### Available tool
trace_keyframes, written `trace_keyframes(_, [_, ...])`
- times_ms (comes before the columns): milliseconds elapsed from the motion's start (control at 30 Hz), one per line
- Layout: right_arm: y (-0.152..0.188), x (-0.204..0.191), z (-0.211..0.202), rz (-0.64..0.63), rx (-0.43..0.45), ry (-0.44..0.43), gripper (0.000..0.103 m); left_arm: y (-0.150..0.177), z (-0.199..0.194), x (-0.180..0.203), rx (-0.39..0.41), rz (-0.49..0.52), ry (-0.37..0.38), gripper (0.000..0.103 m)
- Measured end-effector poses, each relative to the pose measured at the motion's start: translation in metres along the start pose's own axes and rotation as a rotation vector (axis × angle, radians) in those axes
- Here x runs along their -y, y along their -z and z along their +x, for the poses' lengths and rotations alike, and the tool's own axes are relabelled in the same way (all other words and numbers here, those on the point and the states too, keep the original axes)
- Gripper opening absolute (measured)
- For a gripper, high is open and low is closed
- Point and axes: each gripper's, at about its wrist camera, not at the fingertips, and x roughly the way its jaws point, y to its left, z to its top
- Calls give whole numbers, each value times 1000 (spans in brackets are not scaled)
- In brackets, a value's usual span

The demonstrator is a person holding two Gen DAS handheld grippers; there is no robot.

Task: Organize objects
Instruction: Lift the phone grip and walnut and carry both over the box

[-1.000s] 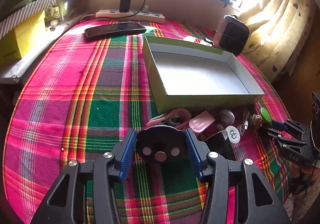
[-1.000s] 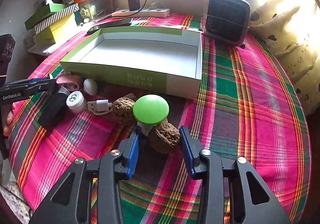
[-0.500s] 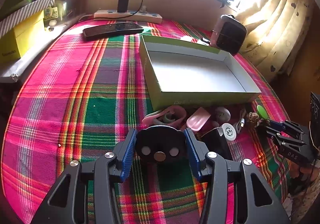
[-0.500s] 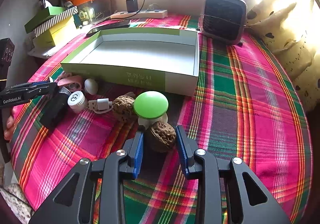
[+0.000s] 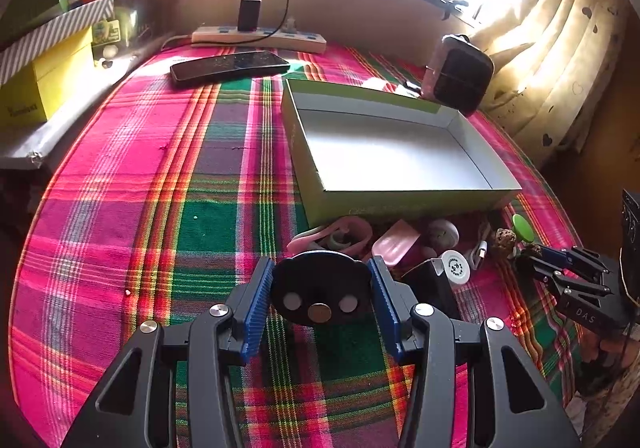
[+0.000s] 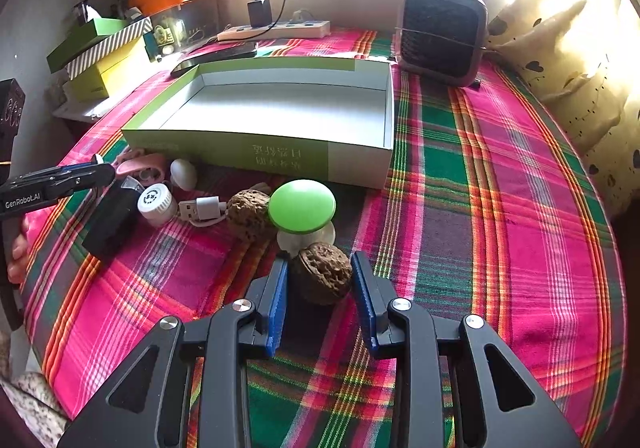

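Both grippers' jaws closed (loaded).

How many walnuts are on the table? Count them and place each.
2. One walnut sits between the right gripper's fingers; the other walnut lies left of the green mushroom. More may be hidden.

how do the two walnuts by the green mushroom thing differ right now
The near walnut sits between the right gripper's blue pads, in front of the green mushroom; the far walnut lies free to the mushroom's left, against the white usb plug. The near one shows whole; the far one is partly hidden behind the mushroom cap. Both are brown, wrinkled, and outside the green box.
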Motion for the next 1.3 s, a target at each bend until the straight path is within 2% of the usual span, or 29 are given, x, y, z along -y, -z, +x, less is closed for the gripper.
trace_keyframes(800, [-19, -6, -29, -18, 108, 8, 32, -29, -21, 9, 53, 36, 15, 46])
trace_keyframes(1300, [-56, -2, -55, -41, 202, 31, 32, -50, -27, 19, 82, 60, 21, 46])
